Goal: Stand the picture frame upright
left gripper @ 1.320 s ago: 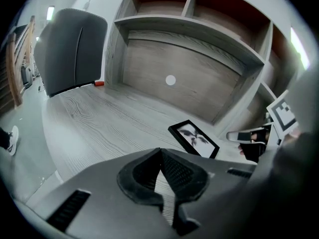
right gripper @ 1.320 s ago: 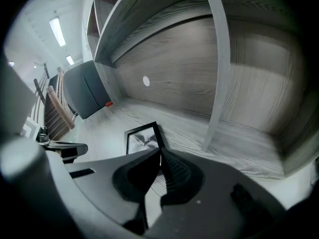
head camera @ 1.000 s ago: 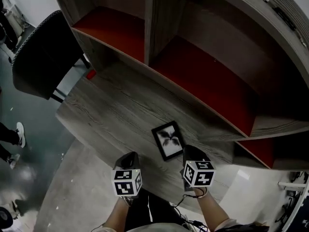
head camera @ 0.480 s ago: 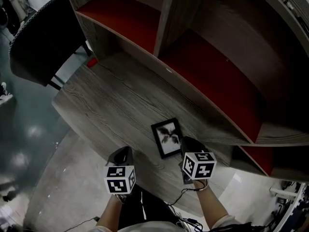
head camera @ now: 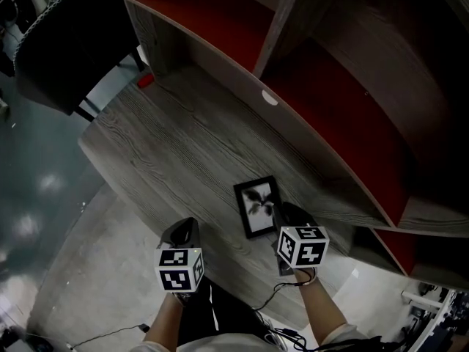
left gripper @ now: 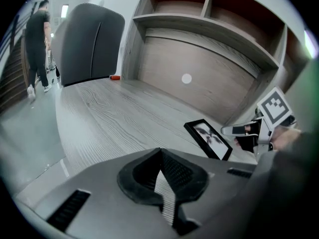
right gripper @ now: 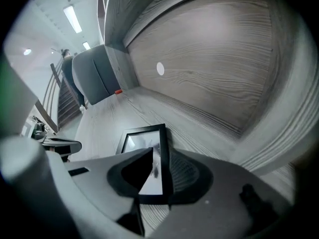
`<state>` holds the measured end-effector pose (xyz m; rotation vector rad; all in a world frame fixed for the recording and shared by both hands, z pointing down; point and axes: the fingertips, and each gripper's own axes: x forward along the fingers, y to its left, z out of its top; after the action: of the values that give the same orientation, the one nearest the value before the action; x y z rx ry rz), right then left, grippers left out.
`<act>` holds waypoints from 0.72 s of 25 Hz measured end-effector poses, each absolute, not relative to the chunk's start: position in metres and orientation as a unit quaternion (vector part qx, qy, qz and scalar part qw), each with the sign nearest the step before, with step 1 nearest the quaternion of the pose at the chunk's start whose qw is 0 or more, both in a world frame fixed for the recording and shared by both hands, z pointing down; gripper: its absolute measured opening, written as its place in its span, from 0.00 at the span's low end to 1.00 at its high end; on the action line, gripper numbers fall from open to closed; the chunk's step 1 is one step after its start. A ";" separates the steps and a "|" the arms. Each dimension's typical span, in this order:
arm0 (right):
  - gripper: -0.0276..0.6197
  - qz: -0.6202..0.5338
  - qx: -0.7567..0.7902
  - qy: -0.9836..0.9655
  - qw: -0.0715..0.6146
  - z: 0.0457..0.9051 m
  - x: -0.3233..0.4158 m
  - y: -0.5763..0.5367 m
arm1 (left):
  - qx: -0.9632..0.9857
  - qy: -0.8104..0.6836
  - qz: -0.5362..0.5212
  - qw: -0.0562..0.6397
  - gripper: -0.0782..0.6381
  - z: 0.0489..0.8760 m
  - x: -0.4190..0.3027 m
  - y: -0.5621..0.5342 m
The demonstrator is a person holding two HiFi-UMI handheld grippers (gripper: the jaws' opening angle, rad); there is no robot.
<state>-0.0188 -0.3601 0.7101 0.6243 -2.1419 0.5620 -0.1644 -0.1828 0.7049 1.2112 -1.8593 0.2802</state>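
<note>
The black picture frame (head camera: 255,204) with a pale leaf print lies flat on the grey wood desk (head camera: 176,152), near its front edge. My right gripper (head camera: 282,213) is at the frame's near right corner. In the right gripper view the frame (right gripper: 144,141) fills the gap of the right gripper (right gripper: 162,158), with one jaw over the glass and the other against the right border, shut on it. The left gripper view shows the frame (left gripper: 207,137) low on the desk. My left gripper (head camera: 183,229) hangs left of the frame, shut and empty, off the desk's front edge.
Open shelves with red floors (head camera: 330,116) rise behind the desk, with a white disc (head camera: 270,98) on the back panel. A dark chair (head camera: 66,42) stands at the desk's far left, and a small red object (head camera: 146,81) lies near it. A person (left gripper: 37,44) stands beyond.
My right gripper has moved forward from just behind the frame onto its near right corner. The left gripper has stayed about where it was. The frame still lies flat.
</note>
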 end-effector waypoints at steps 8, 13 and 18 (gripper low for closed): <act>0.23 0.232 0.220 -0.845 0.430 0.725 -0.018 -0.360 | 0.490 -0.742 0.110 0.444 0.13 0.710 -0.162 -0.188; 0.25 0.233 0.196 -0.845 0.439 0.730 -0.022 -0.362 | 0.494 -0.740 0.103 0.445 0.13 0.711 -0.161 -0.195; 0.24 0.237 0.184 -0.837 0.458 0.736 -0.024 -0.362 | 0.494 -0.740 0.099 0.446 0.13 0.712 -0.162 -0.199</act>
<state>-0.0238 -0.3617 0.7361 0.4531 -2.0626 0.5832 -0.1616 -0.1991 0.7121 1.2241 -1.8323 0.2452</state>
